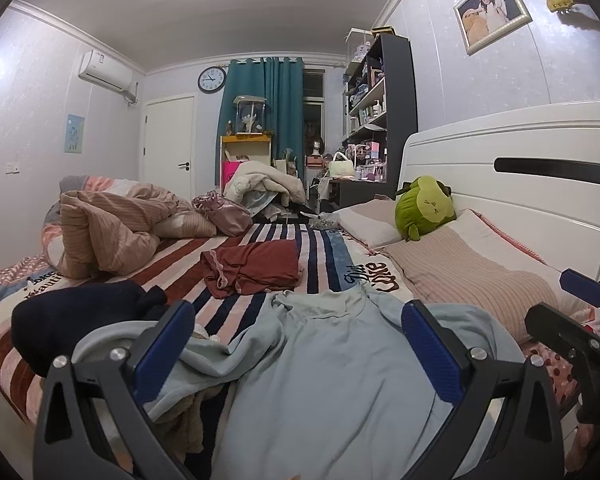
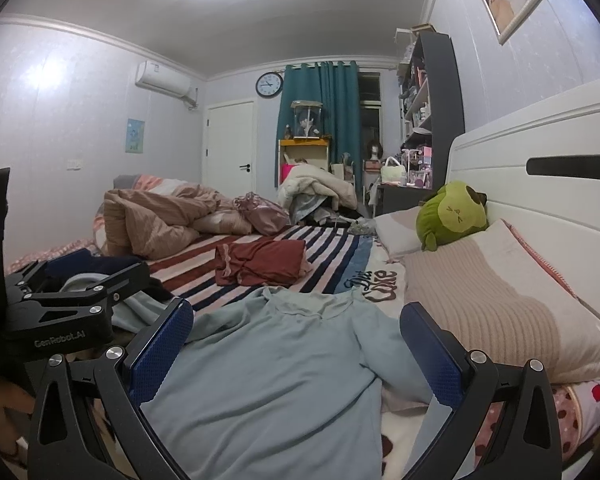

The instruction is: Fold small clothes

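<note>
A pale blue long-sleeved top point(image 1: 332, 364) lies spread and rumpled on the striped bed cover, neckline pointing away; it also shows in the right wrist view point(image 2: 276, 364). My left gripper point(image 1: 298, 340) is open just above its lower part, empty. My right gripper point(image 2: 296, 344) is open over the top's right half, empty. A folded rust-red garment point(image 1: 256, 266) lies further up the bed, also in the right wrist view point(image 2: 264, 260). A dark navy garment point(image 1: 76, 316) lies to the left.
A crumpled beige duvet point(image 1: 112, 232) is at the far left of the bed. Pillows point(image 1: 472, 276) and a green plush toy point(image 1: 422, 206) lie against the white headboard point(image 1: 512, 184) on the right. Shelves and clutter stand beyond the bed.
</note>
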The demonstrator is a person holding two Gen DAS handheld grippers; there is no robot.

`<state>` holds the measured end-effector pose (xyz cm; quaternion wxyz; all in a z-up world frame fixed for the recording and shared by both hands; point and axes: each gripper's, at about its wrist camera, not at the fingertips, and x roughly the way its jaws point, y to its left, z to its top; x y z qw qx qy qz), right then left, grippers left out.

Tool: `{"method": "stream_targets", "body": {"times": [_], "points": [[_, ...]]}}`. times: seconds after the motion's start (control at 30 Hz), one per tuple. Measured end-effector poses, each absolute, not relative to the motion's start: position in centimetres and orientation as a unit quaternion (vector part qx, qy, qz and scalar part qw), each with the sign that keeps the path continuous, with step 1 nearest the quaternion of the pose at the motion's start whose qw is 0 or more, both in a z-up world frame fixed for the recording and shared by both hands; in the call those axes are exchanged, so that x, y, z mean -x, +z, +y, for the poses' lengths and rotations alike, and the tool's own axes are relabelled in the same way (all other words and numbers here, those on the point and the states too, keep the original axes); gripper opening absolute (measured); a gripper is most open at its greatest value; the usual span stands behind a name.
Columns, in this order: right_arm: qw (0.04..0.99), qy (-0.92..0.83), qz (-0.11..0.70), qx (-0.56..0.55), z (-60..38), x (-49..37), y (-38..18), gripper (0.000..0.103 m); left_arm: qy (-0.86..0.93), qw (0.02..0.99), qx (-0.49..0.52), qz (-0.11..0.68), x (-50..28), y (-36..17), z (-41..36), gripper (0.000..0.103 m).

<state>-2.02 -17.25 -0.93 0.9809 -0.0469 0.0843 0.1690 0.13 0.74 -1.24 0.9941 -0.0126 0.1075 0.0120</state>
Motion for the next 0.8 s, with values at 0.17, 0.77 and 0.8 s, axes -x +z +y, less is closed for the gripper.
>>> {"method": "stream_targets", "body": {"times": [0.17,0.77,0.8], "points": [[0.98,0.174,0.082,0.046,-17.1,2.0,-0.9,0.103,0.013,0.994,0.007,0.111,0.0,-1.3,1.0,0.102],[0.958,0.234,0.156,0.053,-11.2,0.5,-0.6,0.103,-0.007,0.988,0.089,0.127,1.6,-2.9,11.3,0.102],[0.958,0.228,0.162,0.056,-10.7,0.2,-0.7,0.103,-0.006,0.987,0.096,0.131,1.9,-3.2,12.5,0.102]]}}
